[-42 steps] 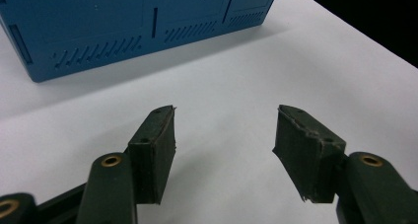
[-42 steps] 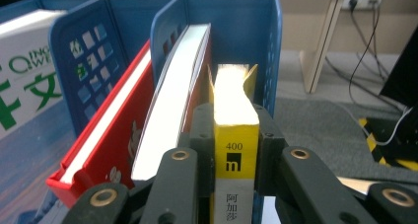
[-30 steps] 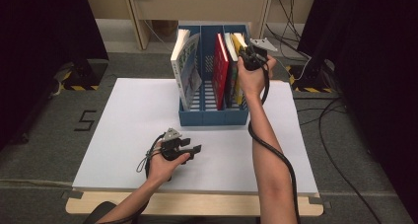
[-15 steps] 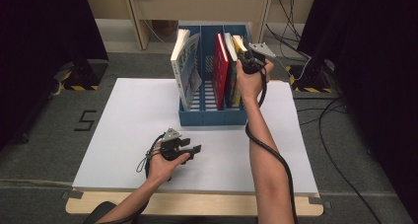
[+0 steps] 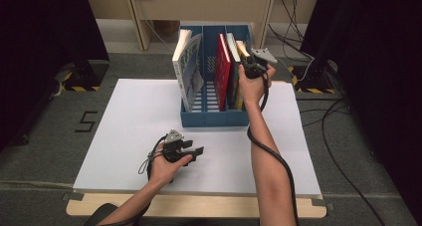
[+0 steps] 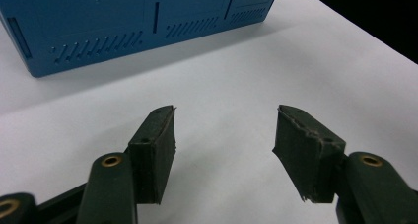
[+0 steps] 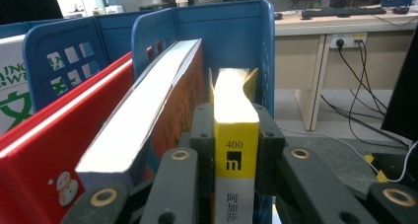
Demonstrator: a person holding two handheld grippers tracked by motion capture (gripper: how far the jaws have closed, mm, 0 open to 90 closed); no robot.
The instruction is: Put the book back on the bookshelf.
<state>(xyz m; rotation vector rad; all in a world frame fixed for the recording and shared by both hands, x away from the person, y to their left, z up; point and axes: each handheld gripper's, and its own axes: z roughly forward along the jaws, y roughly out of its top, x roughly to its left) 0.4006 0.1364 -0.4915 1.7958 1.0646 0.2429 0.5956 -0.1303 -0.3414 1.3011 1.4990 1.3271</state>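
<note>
Right gripper [image 7: 235, 150] clamped on the spine of a yellow book [image 7: 234, 135], pads pressing both covers near the top edge — a firm hold, jaws nearly together around the slim volume. Seen in the upper middle of the high view, right gripper [image 5: 252, 65] above the right end of the blue file rack [image 5: 214, 117], yellow book [image 5: 242, 49] standing upright in the rightmost compartment with its top above the rack wall.

Judged from this: book gripped and partly seated in its slot, not yet released. Cannot tell whether being slid in or drawn out; either way, grip established, travel unfinished. Remaining, probably: finish the vertical move without scraping the neighbouring orange-covered book [image 7: 148, 105], which leans just beside it, then let go or carry away.

Appearance of the yellow book: narrow paperback, bright yellow spine with "400", a small black logo and printed characters below; pale page block on top, covers splayed slightly at the far end.

Left gripper [image 5: 185, 150] resting low in the lower left of centre on the white table [image 5: 124, 116] — jaws parted, nothing between them, blue file rack [image 6: 123, 21] ahead in the upper left of its own view.
</note>
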